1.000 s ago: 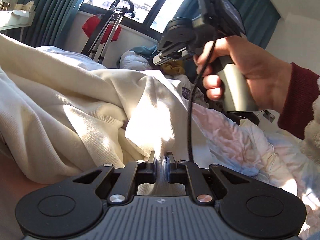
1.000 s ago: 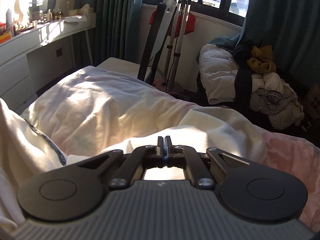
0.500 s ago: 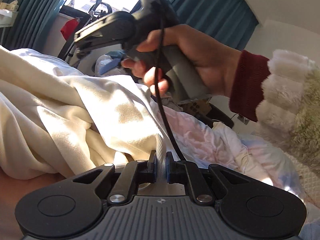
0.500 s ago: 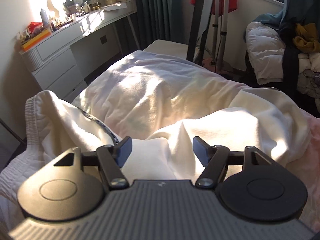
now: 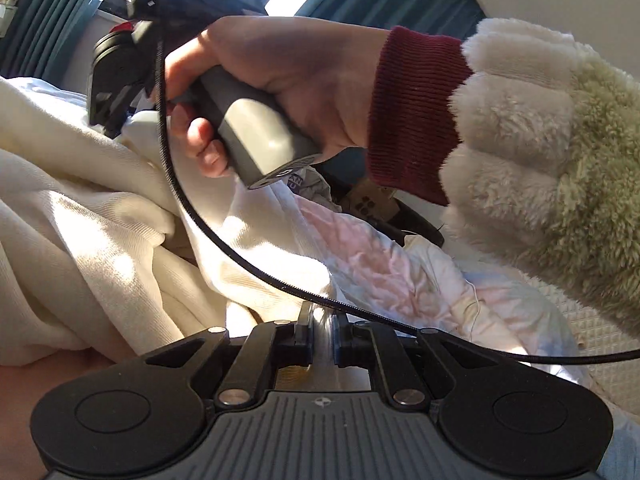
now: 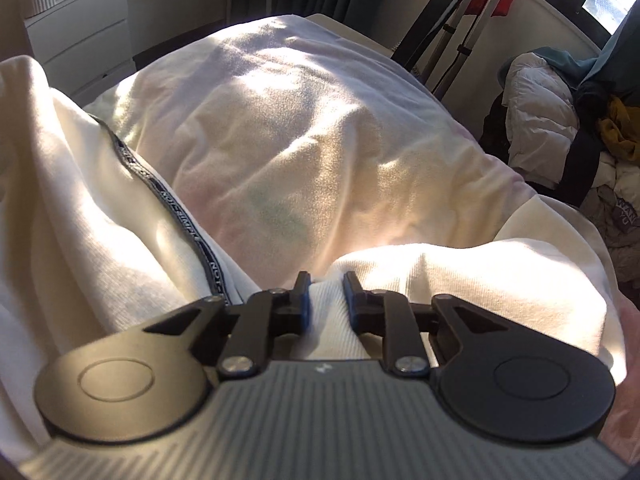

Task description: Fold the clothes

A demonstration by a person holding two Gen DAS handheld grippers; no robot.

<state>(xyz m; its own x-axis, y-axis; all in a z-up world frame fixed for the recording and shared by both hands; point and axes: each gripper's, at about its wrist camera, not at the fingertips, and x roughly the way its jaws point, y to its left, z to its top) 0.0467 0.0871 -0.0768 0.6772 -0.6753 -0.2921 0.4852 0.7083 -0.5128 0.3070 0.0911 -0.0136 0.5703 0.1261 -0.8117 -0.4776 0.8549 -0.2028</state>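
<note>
Two claws work a cream garment (image 6: 100, 240) spread over the bed (image 6: 304, 132). Left claw (image 5: 321, 330): jaws nearly together, pinching a fold of the cream fabric. Right claw (image 6: 326, 294): jaws have just been closing and stand narrow, a ridge of the same ribbed fabric between the pads; whether they press it cannot be told. In the left wrist view, a hand (image 5: 280, 80) with a maroon cuff (image 5: 412, 116) grips the right claw's handle; a black cable (image 5: 224, 240) trails across the cloth.
</note>
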